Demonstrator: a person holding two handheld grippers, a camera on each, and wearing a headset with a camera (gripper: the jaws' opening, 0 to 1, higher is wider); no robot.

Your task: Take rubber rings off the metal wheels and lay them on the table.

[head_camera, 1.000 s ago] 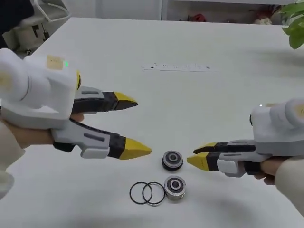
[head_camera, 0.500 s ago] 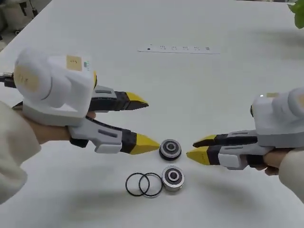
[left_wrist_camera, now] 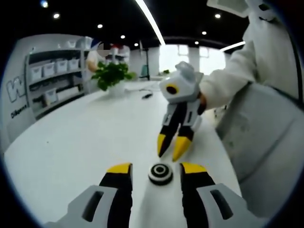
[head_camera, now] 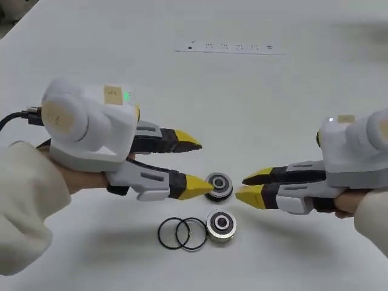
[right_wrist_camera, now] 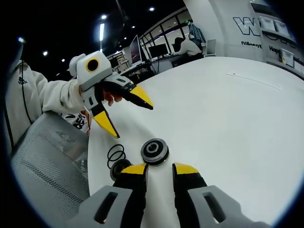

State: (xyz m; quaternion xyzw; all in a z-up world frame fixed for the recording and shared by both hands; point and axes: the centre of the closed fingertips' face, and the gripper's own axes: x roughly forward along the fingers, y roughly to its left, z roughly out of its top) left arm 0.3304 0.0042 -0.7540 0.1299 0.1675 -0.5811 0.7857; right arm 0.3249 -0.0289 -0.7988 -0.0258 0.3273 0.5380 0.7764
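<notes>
My left yellow-tipped gripper (head_camera: 203, 165) is wide open, right yellow-tipped gripper (head_camera: 241, 187) barely parted, both empty, flanking the small black-rimmed metal wheel (head_camera: 219, 185) on the white table (head_camera: 273, 109), so I'd clamp the wheel left-handed and peel what looks like its rubber ring (head_camera: 219, 197) with the right.

White table (head_camera: 91, 73), black-rimmed metal wheel (head_camera: 219, 185), bare wheel (head_camera: 221, 225) beside two overlapping rubber rings (head_camera: 182, 233), printed strip (head_camera: 229, 47) beyond.
</notes>
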